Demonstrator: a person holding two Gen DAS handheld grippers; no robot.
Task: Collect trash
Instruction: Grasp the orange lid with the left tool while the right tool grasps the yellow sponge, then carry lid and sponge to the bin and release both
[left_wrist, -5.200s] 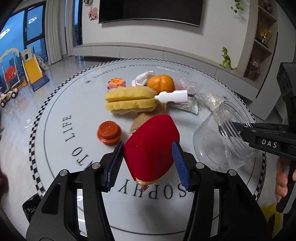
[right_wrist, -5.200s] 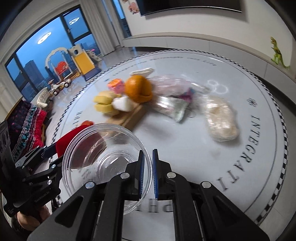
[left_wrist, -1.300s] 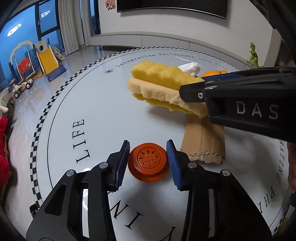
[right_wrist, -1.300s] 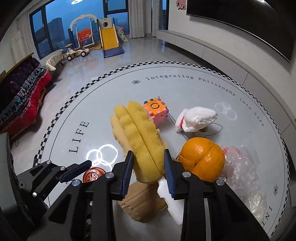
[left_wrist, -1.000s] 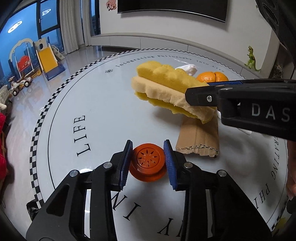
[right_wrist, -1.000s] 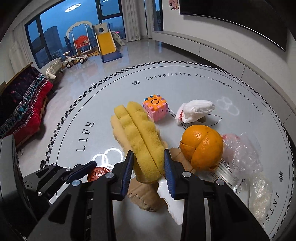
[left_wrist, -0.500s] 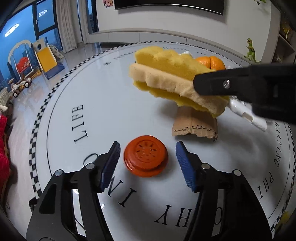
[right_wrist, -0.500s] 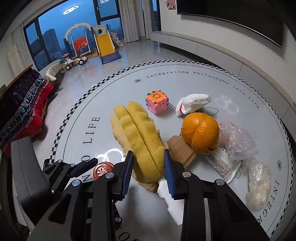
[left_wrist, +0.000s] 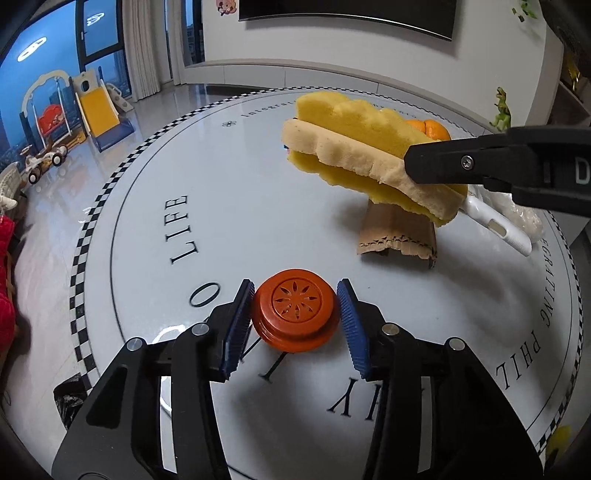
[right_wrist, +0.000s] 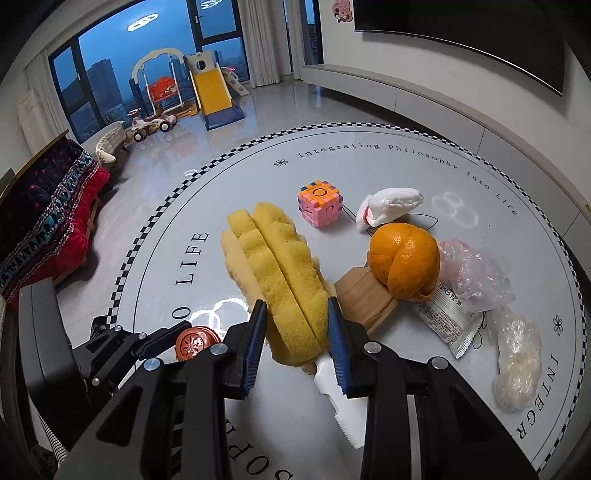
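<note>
Round white table: the left gripper is closing around the orange lid, pads not yet pressing; square them on its rim. The right gripper clamps the yellow sponge.

The round table is smooth and glossy, mirroring ceiling lights. The yellow sponge looks porous and rough; the orange cap is matt moulded plastic. The brown cardboard shows corrugated edges, and the far-right bags are crinkled clear plastic.

Orange mostly behind sponge
</note>
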